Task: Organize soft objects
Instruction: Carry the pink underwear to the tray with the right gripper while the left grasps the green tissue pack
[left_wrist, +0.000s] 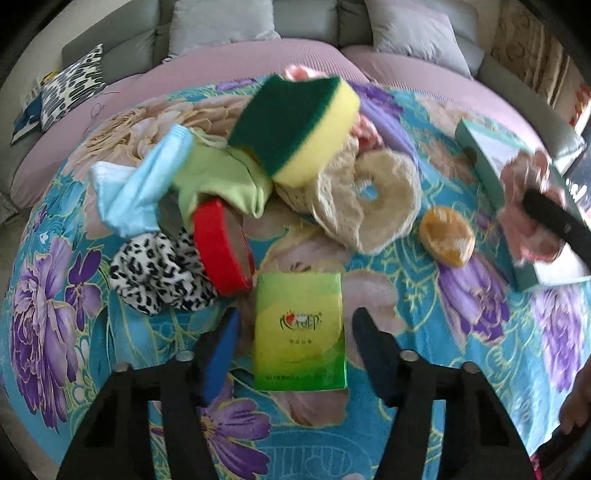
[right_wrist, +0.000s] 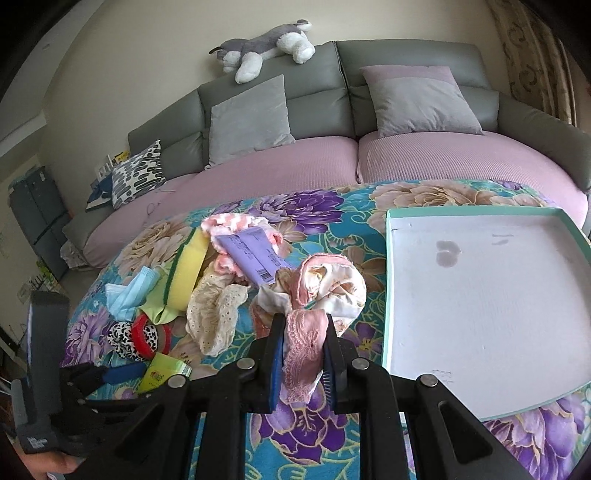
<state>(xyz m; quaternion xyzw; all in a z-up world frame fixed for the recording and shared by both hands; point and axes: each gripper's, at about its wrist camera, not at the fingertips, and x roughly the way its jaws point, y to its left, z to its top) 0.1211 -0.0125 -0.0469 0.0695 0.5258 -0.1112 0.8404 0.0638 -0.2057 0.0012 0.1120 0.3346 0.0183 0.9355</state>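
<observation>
The left gripper (left_wrist: 295, 332) has its jaws half open around the green tissue pack (left_wrist: 300, 332), not squeezing yet. The pack looks light and squishy; hold its long sides. The right gripper (right_wrist: 303, 354) pinches floppy pink lace cloth (right_wrist: 303, 350), with the white tray (right_wrist: 484, 295) at two o'clock.

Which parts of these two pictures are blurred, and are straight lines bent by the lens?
Left wrist view: the green-and-yellow sponge and the pink cloth at the right edge are smeared by motion; the tissue pack is a little soft. Right wrist view: mostly sharp; the tray edges and sofa bow with fisheye distortion. Both have dark corners.
</observation>
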